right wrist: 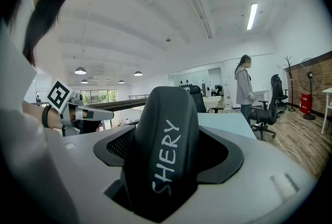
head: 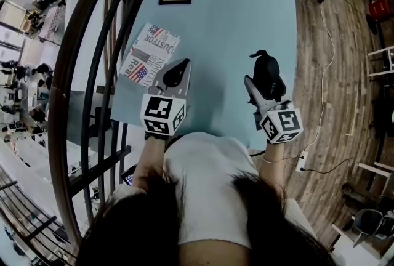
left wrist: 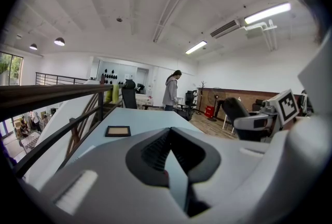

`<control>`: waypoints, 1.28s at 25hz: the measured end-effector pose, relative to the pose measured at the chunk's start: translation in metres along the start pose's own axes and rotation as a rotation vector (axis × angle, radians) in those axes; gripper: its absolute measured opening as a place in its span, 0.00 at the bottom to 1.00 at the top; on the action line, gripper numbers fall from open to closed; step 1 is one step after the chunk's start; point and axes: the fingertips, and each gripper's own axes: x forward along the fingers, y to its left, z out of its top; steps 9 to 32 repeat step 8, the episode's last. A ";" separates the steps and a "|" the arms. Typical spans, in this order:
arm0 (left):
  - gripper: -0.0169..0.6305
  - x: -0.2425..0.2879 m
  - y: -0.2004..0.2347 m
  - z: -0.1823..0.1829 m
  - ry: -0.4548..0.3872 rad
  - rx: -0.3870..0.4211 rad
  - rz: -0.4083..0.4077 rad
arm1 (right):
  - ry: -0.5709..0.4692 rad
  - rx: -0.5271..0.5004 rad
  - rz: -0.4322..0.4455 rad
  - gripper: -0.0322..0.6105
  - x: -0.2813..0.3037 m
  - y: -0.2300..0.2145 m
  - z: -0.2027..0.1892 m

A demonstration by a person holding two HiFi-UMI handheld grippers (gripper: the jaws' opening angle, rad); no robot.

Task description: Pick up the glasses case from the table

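Two tools hang over the pale blue worktop [head: 234, 18]'s near edge: the right hand-held gripper [head: 265, 87] is clamped on the black glasses case [right wrist: 165, 140], while the left hand-held gripper [head: 178, 71] has its jaws together, holding nothing.

Your glasses case [right wrist: 165, 155] is a smooth, rounded black shell with "SHERY" handwritten in white along its length. It stands on end, clamped between the jaws of your right gripper [head: 263, 89], over the near right part of the pale blue table [head: 234, 24].
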 end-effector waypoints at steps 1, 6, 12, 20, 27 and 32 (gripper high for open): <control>0.11 0.000 0.000 0.000 0.000 0.000 0.000 | 0.000 0.000 0.000 0.61 0.000 0.000 0.000; 0.11 0.000 0.002 0.000 0.001 -0.002 0.002 | 0.006 0.001 0.000 0.61 0.001 0.001 -0.002; 0.11 0.000 0.002 0.000 0.002 -0.003 0.002 | 0.009 0.001 0.001 0.61 0.001 0.002 -0.003; 0.11 0.000 0.002 0.000 0.002 -0.003 0.002 | 0.009 0.001 0.001 0.61 0.001 0.002 -0.003; 0.11 0.000 0.002 0.000 0.002 -0.003 0.002 | 0.009 0.001 0.001 0.61 0.001 0.002 -0.003; 0.11 0.000 0.002 0.000 0.002 -0.003 0.002 | 0.009 0.001 0.001 0.61 0.001 0.002 -0.003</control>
